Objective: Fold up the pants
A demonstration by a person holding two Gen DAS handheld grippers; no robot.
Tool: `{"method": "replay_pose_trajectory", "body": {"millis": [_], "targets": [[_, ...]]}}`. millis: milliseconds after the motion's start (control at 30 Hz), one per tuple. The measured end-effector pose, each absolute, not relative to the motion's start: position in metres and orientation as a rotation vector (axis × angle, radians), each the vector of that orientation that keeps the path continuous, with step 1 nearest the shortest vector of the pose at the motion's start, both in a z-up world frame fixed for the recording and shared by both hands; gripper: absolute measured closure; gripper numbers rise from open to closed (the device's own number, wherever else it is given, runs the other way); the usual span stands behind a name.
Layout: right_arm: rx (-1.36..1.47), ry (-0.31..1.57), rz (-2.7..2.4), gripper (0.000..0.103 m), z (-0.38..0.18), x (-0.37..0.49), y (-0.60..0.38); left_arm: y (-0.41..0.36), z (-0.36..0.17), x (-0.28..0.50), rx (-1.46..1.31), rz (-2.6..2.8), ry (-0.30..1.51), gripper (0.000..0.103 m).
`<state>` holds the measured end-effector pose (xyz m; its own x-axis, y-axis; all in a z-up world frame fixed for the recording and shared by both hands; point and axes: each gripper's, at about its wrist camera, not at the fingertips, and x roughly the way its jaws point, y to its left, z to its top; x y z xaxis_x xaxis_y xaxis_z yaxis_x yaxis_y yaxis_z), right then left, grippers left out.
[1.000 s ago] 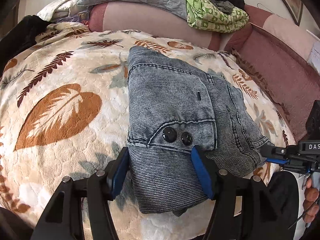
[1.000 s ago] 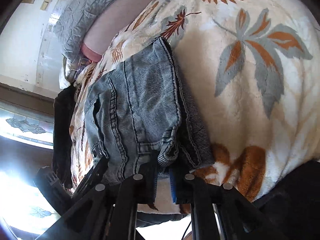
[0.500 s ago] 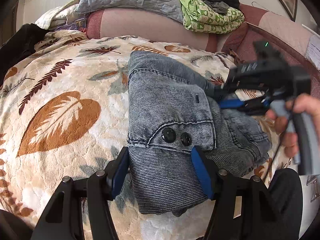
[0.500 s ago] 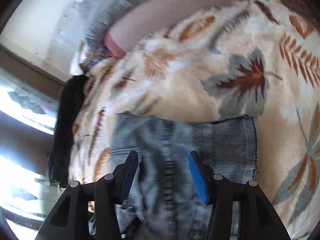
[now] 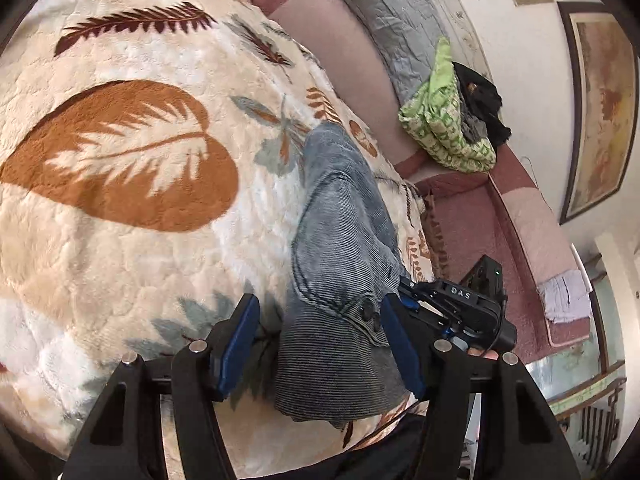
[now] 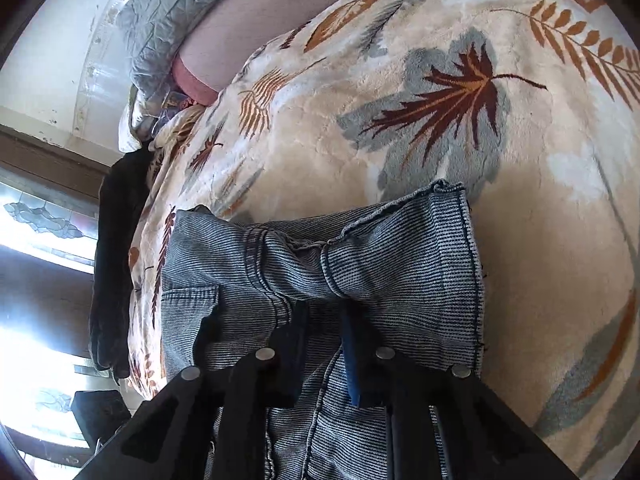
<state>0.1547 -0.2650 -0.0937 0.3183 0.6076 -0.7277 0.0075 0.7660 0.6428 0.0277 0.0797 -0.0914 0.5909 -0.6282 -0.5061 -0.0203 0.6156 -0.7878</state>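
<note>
The folded blue denim pants (image 5: 340,240) lie on a cream leaf-patterned blanket (image 5: 120,200). My left gripper (image 5: 320,344) is open, its blue pads either side of the near end of the pants, by two black buttons (image 5: 370,314). My right gripper (image 6: 324,320) has its jaws close together on a fold of the pants (image 6: 360,264); its body also shows in the left wrist view (image 5: 456,308) at the right edge of the pants.
A pink bolster (image 5: 340,60) and a grey quilt (image 5: 392,12) lie along the far side. A green patterned cloth (image 5: 444,132) and dark clothes (image 5: 484,104) are piled beyond. A maroon seat (image 5: 480,232) runs at the right. A black garment (image 6: 116,264) hangs at the blanket's edge.
My right gripper was open over the pants half a second ago and has now shut on a fold of denim. My left gripper has swung and tilted, still open at the near end.
</note>
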Motion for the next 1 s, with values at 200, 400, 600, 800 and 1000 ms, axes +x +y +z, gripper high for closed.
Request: {"method": "replay_pose_trajectory", "body": {"millis": [200,400,600,800,1000], "targets": [[0.589,1.227,0.404,0.085,-0.086,0.155,-0.261,0.045,-0.097,0.035,-0.683,-0.388,0.969,0.052],[0.293,1.219,0.399,0.054,-0.006,0.171,-0.210,0.035,-0.091,0.035,-0.597,-0.361,0.955,0.053],[-0.071,1.252,0.481,0.024,0.017,0.231,-0.088,0.030,-0.088,0.037,-0.534,-0.345,0.944,0.053],[-0.348,1.416,0.442,0.055,-0.041,0.263,-0.022,0.030,-0.088,0.036,-0.512,-0.341,0.935,0.053],[-0.411,1.330,0.382,0.092,-0.046,0.266,-0.029,0.030,-0.088,0.036,-0.503,-0.335,0.928,0.053]]}}
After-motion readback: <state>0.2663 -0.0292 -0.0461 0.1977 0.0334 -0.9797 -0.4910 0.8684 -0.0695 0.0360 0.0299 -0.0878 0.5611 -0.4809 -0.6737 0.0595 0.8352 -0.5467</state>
